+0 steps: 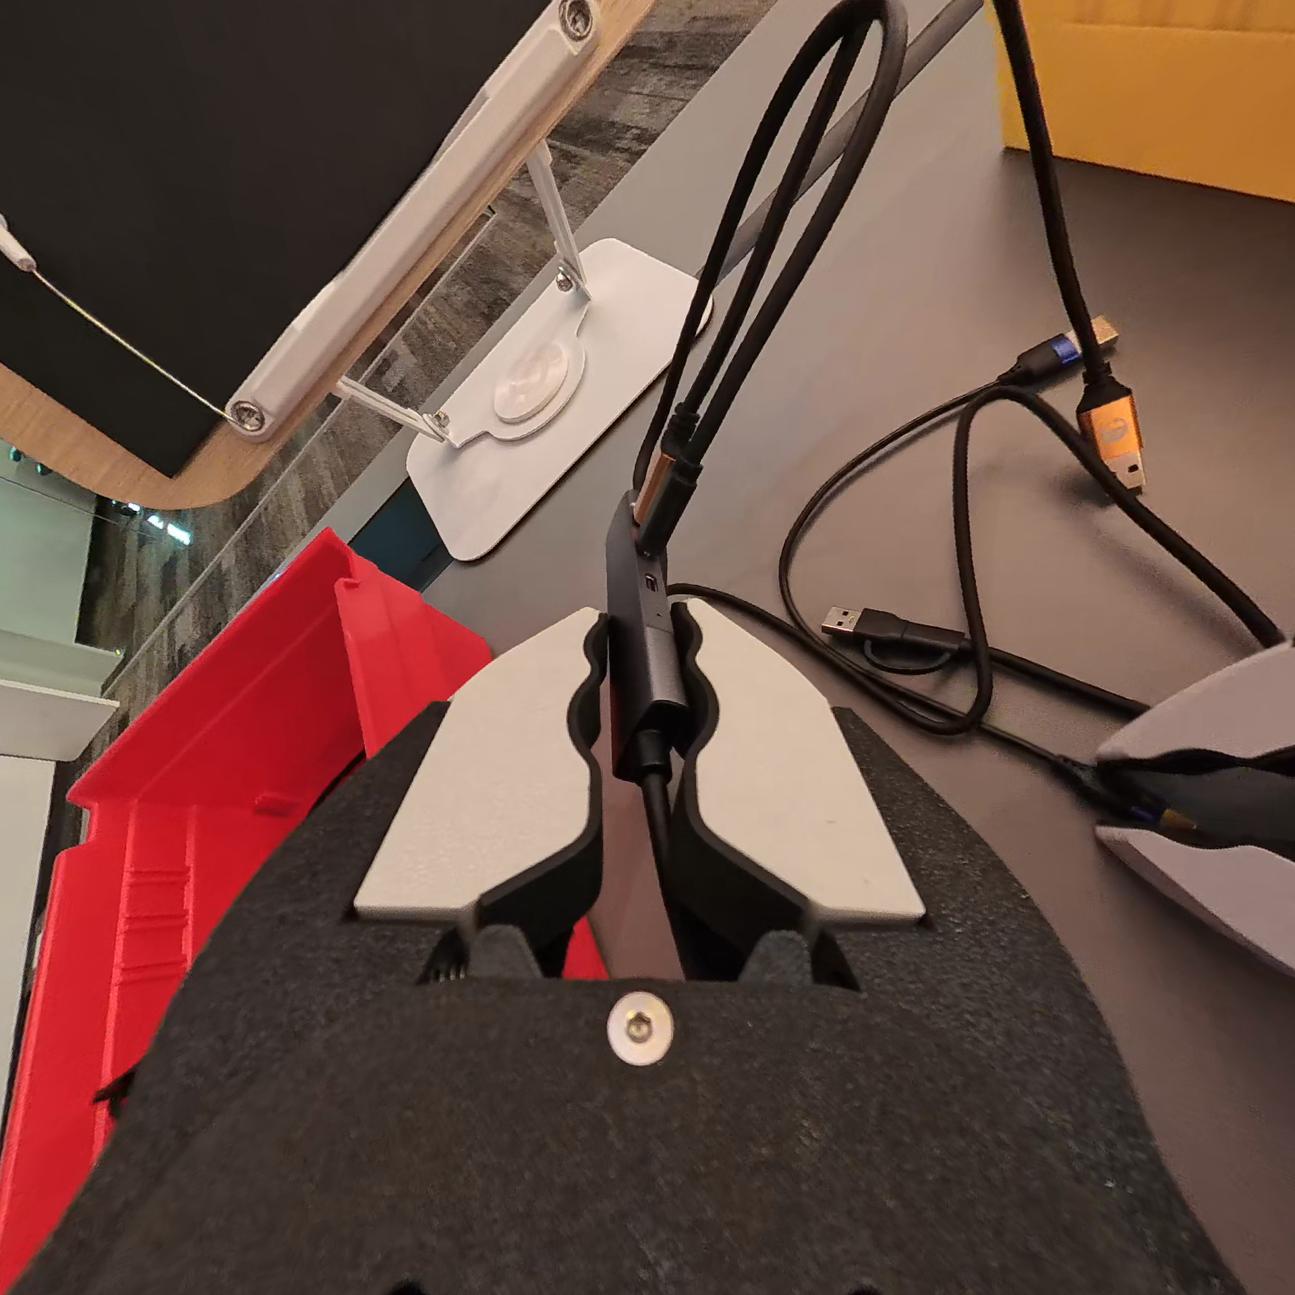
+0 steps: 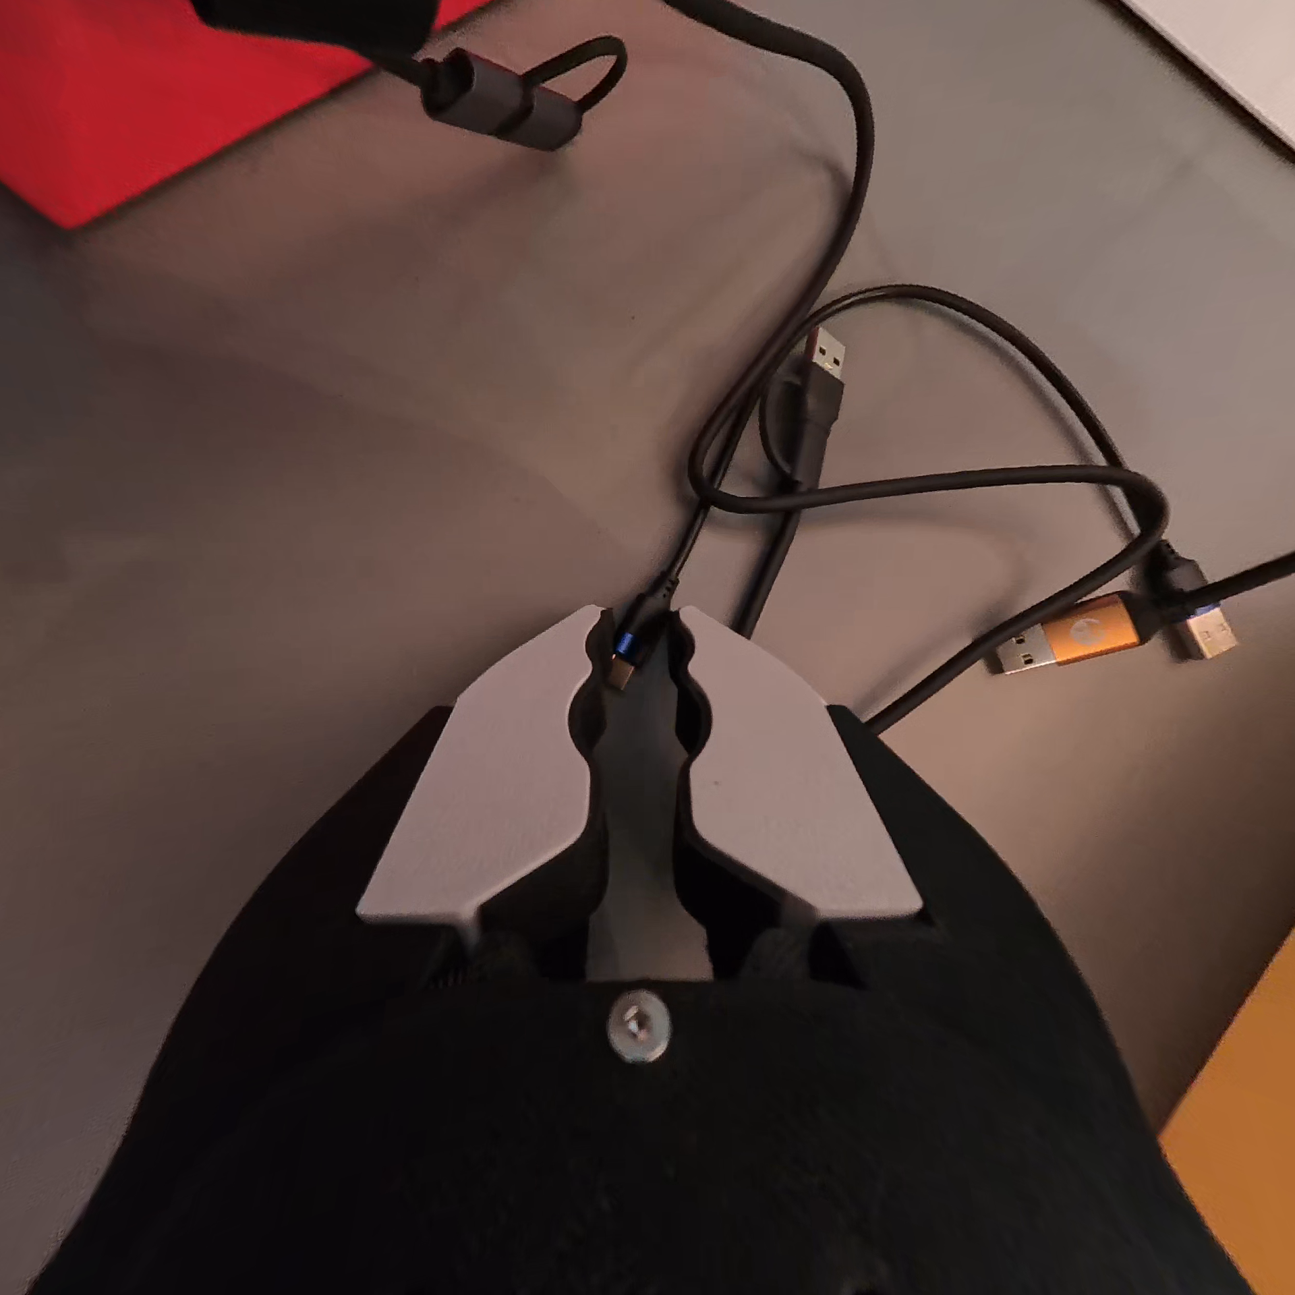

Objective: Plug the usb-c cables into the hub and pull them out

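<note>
My left gripper (image 1: 639,631) has the hub (image 1: 641,652) between its fingers, two plugs (image 1: 659,501) in its far end. My right gripper (image 2: 639,624) pinches a usb-c plug (image 2: 626,648); loose cables (image 2: 911,483) lie ahead and right.

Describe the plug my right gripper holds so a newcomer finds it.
On the grey table, find the right gripper. Pinched at its tips is a small USB-C plug on a thin black cable. Its blue collar sets it apart from the orange plug nearby.
</note>
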Action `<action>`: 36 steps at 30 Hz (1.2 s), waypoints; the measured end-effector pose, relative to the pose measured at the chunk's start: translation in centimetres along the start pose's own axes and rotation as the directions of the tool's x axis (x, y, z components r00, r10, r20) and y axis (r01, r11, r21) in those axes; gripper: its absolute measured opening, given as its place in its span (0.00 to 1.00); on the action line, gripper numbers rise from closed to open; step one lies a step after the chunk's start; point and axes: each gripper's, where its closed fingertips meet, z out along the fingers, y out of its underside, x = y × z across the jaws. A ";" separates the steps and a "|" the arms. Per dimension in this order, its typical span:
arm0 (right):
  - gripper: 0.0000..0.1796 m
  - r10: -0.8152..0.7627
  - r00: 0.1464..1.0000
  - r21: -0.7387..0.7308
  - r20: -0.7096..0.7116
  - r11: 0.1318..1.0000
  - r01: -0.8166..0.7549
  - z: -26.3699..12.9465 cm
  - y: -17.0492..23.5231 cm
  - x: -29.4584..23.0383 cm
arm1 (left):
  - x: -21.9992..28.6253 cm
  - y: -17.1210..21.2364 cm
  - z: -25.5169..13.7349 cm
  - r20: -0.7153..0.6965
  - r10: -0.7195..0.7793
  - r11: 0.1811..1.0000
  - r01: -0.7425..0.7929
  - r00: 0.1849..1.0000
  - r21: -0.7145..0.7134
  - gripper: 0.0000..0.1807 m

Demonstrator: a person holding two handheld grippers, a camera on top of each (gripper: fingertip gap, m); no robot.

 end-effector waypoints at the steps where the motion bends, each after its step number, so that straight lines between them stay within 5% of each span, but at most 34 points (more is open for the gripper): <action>1: 0.09 0.001 1.000 -0.004 -0.002 1.000 -0.001 0.0 0.0 0.0 | 0.0 0.0 0.0 -0.002 0.000 1.000 0.000 1.000 0.001 0.09; 8: 0.07 0.110 0.984 -0.103 0.141 0.990 -0.096 -1.2 1.4 -1.8 | 0.3 0.3 0.2 -0.008 0.030 1.000 -0.030 1.000 0.006 0.09; 16: 0.07 0.129 0.928 -0.262 0.350 0.965 -0.036 -10.1 10.4 -7.1 | 2.6 2.1 1.1 -0.022 0.229 0.967 -0.230 0.973 -0.109 0.09; 25: 0.07 0.187 0.926 -0.150 0.329 0.978 -0.144 -15.7 14.6 -6.2 | 7.5 5.0 1.5 -0.055 0.473 0.870 -0.476 0.879 -0.131 0.19; 30: 0.07 0.196 0.907 -0.107 0.372 0.980 -0.167 -17.5 15.2 -6.1 | 8.2 5.1 0.4 -0.108 0.454 0.882 -0.464 0.884 -0.086 0.21; 36: 0.07 0.185 0.842 -0.033 0.507 0.980 -0.195 -20.1 14.5 -6.8 | 10.3 5.0 -2.0 -0.418 0.224 0.952 -0.289 0.880 -0.099 0.46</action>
